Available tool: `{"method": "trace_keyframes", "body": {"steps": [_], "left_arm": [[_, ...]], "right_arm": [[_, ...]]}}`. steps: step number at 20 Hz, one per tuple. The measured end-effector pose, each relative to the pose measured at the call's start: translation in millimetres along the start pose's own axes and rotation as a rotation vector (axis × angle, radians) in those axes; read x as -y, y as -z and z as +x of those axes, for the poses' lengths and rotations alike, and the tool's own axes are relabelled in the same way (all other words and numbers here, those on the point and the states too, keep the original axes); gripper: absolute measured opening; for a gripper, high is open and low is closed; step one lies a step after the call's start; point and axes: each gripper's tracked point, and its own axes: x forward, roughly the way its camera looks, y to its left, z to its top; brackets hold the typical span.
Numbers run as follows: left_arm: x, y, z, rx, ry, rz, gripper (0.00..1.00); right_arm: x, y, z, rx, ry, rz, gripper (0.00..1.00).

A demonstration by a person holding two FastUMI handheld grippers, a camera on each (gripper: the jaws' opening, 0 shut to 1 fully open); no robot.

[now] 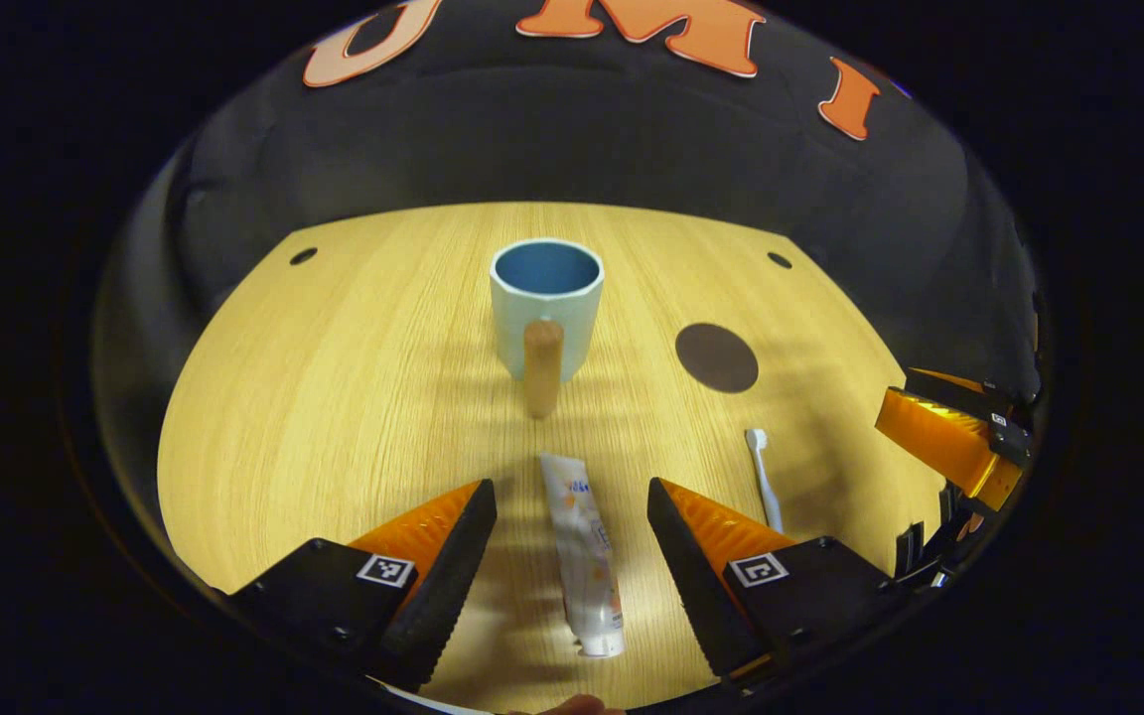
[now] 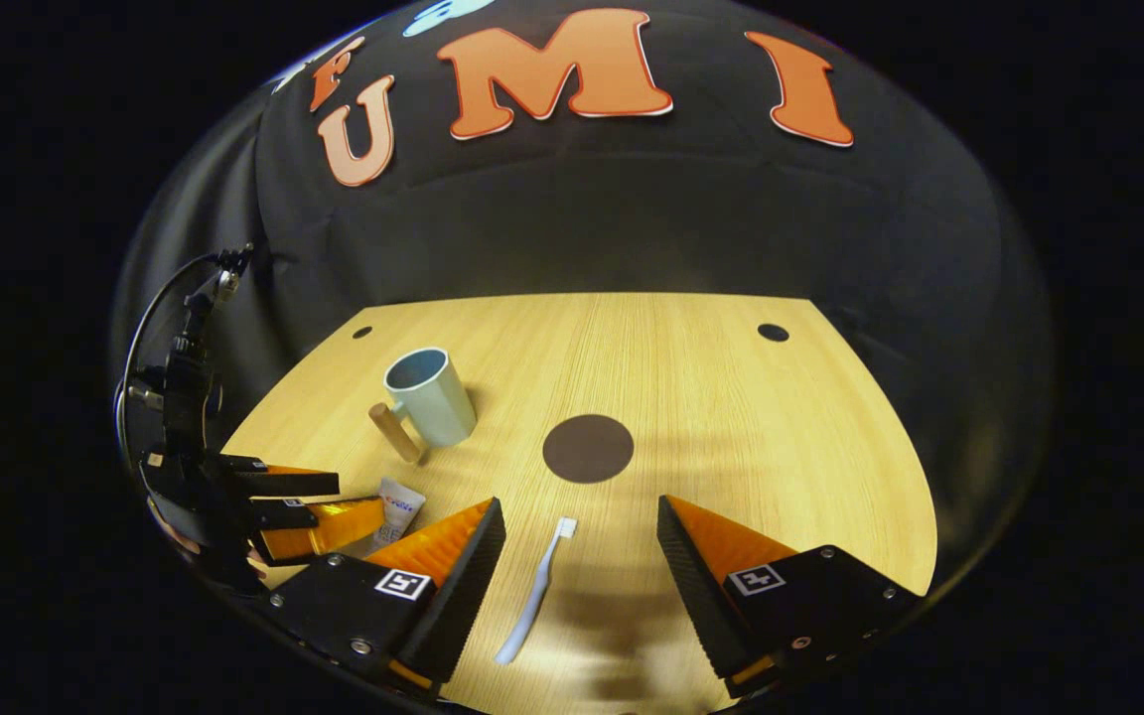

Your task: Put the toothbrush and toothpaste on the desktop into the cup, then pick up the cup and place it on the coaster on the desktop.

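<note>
Stock of the booth as I am seeing it from my station: one wooden tabletop, lying lit against the black cloth wall. One pale blue cup with a wooden handle, standing upright toward the far middle in the left gripper view, handle facing the camera; in the right gripper view the cup is standing far left. One dark round coaster, lying flat just to the right of the cup and apart from it, nothing sitting on it. One toothpaste tube, lying lengthwise on the wood, cap end nearest the camera. I am holding the left gripper wide open, its two fingers flanking the tube without touching it, gripping nothing. One white toothbrush, lying flat to the right of the tube, head pointing toward the coaster. I am holding the right gripper wide open as well, its fingers standing either side of the toothbrush with clear wood between, holding nothing. The right gripper is also showing at the right edge of the left gripper view.
</note>
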Motion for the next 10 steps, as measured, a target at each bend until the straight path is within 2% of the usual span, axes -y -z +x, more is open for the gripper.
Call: {"method": "trace_keyframes", "body": {"steps": [4,7,10], "left_arm": [[0.9,-4.6,-2.7,-0.101,0.004,-0.011,1.00],[-1.2,5.3,-0.3,-0.153,-0.010,-0.017,0.99],[-1.7,12.8,1.6,-0.196,-0.028,-0.020,0.99]], "right_arm": [[-9.9,23.2,7.2,-0.125,-0.050,0.033,0.90],[-5.9,30.8,13.7,-0.153,-0.026,0.008,0.89],[-11.0,37.0,19.5,-0.174,-0.037,0.011,0.88]]}}
